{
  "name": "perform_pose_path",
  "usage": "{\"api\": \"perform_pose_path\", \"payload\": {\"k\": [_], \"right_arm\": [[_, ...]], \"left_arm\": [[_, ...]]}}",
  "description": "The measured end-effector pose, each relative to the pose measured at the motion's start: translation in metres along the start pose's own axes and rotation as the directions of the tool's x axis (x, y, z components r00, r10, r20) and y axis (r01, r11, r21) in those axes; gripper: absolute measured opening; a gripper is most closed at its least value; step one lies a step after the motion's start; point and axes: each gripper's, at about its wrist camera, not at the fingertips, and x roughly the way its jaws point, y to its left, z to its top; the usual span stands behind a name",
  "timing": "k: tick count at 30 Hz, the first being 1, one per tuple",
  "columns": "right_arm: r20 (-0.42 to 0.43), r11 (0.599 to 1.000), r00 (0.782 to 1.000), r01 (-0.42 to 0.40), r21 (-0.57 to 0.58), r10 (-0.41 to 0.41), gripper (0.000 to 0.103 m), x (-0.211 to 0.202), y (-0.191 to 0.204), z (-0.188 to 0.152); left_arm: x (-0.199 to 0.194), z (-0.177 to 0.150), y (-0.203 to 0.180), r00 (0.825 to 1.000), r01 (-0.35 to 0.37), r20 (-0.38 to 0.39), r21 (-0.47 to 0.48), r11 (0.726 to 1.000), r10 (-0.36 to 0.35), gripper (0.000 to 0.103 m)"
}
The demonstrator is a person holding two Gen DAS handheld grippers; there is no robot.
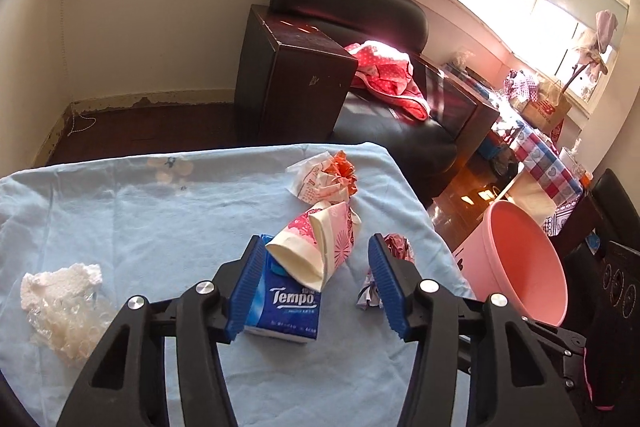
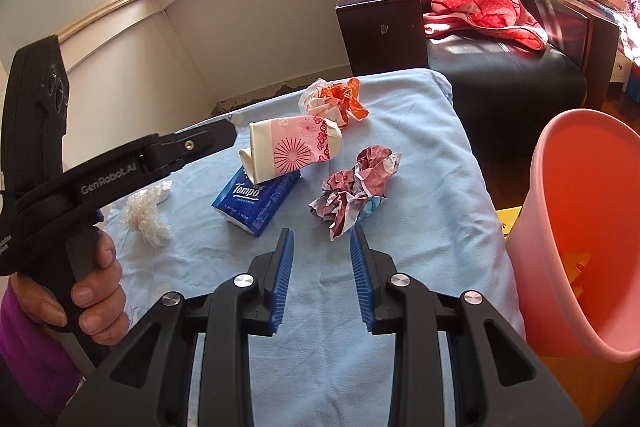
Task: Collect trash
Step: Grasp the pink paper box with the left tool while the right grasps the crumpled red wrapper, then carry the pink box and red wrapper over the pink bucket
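Crushed paper cup (image 1: 316,247) lying at table centre, propped on the Tempo tissue pack (image 1: 282,303), between the spread, empty jaws of the left gripper (image 1: 316,287): probably light, soft and springy, best pinched across the flattened mouth rather than the slick printed wall. Right gripper (image 2: 322,279) likewise apart and empty, crumpled paper wad (image 2: 356,187) just ahead at 12 o'clock. Pink waste bin (image 2: 576,227) off the table edge at 3 o'clock, orange-and-white wrapper (image 2: 334,101) beyond the cup, bubble wrap (image 1: 68,319) at 9 o'clock; tissue pack underneath likely to shift if clipped.
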Motion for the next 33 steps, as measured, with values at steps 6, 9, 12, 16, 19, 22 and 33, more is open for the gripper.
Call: {"api": "perform_pose_path", "payload": {"k": [6, 9, 12, 16, 19, 22, 33], "right_arm": [[0.012, 0.999, 1.0, -0.01, 0.042, 0.009, 0.03, 0.007, -0.01, 0.006], [0.003, 0.999, 1.0, -0.005, 0.052, 0.005, 0.03, 0.015, -0.011, 0.009], [-0.007, 0.999, 1.0, 0.003, 0.054, -0.002, 0.03, 0.024, -0.01, 0.01], [-0.012, 0.998, 1.0, 0.021, 0.059, -0.02, 0.03, 0.031, -0.011, 0.012], [-0.017, 0.997, 0.999, 0.037, 0.069, -0.035, 0.03, 0.035, -0.014, 0.013], [-0.025, 0.995, 0.998, 0.053, 0.082, -0.051, 0.03, 0.042, -0.016, 0.015], [-0.028, 0.99, 0.998, 0.051, 0.134, -0.048, 0.024, 0.051, -0.027, 0.013]], "left_arm": [[0.038, 0.011, -0.002, 0.999, -0.029, -0.031, 0.016, 0.999, 0.029, 0.04], [0.05, 0.011, -0.001, 0.998, -0.021, -0.061, 0.019, 1.0, 0.022, 0.024], [0.05, 0.011, -0.003, 0.999, 0.016, -0.05, 0.026, 1.0, -0.014, 0.013], [0.036, 0.011, -0.002, 0.999, 0.031, -0.009, 0.019, 0.999, -0.031, 0.008], [0.022, 0.012, 0.003, 0.999, 0.039, 0.018, 0.004, 0.999, -0.039, 0.008], [0.01, 0.011, 0.007, 0.999, 0.04, 0.031, -0.008, 0.999, -0.04, 0.008], [-0.018, -0.004, 0.014, 0.999, 0.037, 0.04, -0.046, 0.998, -0.035, 0.008]]}}
